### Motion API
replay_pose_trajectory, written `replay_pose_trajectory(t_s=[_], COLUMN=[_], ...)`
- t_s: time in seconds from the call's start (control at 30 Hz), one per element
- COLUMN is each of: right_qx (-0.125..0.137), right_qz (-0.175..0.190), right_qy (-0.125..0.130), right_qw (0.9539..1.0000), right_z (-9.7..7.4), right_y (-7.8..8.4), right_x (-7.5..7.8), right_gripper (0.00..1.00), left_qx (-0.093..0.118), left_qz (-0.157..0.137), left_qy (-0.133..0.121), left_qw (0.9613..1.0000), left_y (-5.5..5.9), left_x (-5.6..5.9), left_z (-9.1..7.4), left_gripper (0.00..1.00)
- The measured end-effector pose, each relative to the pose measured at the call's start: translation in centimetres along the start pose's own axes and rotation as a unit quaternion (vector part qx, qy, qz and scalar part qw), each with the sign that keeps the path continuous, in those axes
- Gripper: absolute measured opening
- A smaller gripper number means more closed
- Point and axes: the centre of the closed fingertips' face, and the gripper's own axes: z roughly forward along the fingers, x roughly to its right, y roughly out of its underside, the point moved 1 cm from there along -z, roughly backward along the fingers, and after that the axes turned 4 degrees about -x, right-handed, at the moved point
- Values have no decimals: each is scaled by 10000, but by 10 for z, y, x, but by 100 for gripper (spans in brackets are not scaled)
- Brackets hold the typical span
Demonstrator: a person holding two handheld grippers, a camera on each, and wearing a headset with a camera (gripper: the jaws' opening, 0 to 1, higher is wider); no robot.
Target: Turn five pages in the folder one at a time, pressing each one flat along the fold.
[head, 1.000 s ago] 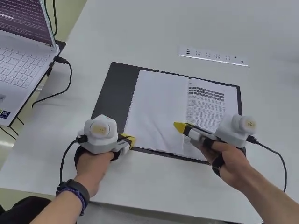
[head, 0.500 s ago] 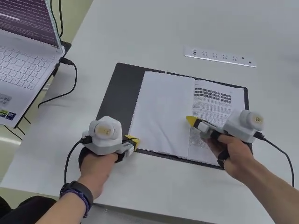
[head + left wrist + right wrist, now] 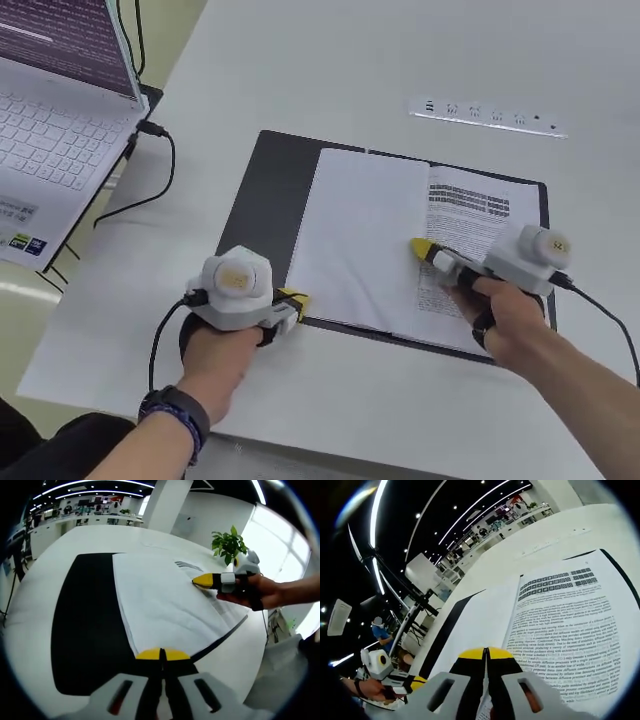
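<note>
The folder (image 3: 262, 205) lies open near the worktop's front edge. My right gripper (image 3: 422, 248), jaws closed and empty, presses the fold. My left gripper (image 3: 293, 300), likewise closed and empty, sits at the folder's near edge. Next, I reckon, comes pinching the printed page (image 3: 485, 225).

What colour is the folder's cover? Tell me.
The folder cover is black, clearest in the left gripper view.

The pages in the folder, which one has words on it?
The right-hand page, next to the right gripper, has printed text on it. The left-hand page beside it is plain white with no words.
</note>
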Motion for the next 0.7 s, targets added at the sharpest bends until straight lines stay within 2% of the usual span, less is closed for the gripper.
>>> replay_pose_trajectory(t_s=[0.3,0.47,0.7], right_qx=[66,222,303], right_qz=[-63,-75,-44], right_qy=[-77,10,57], right_qw=[9999,9997,9995], right_z=[1,9,23], right_y=[-3,-15,-29], right_x=[0,4,8], right_gripper=[0,0,0], left_qx=[6,-22,-47], left_qz=[39,69,105], left_qy=[-3,4,-14], left_qw=[10000,10000,9999], left_y=[0,0,1], left_x=[0,0,1], left_z=[0,0,0], left_gripper=[0,0,0])
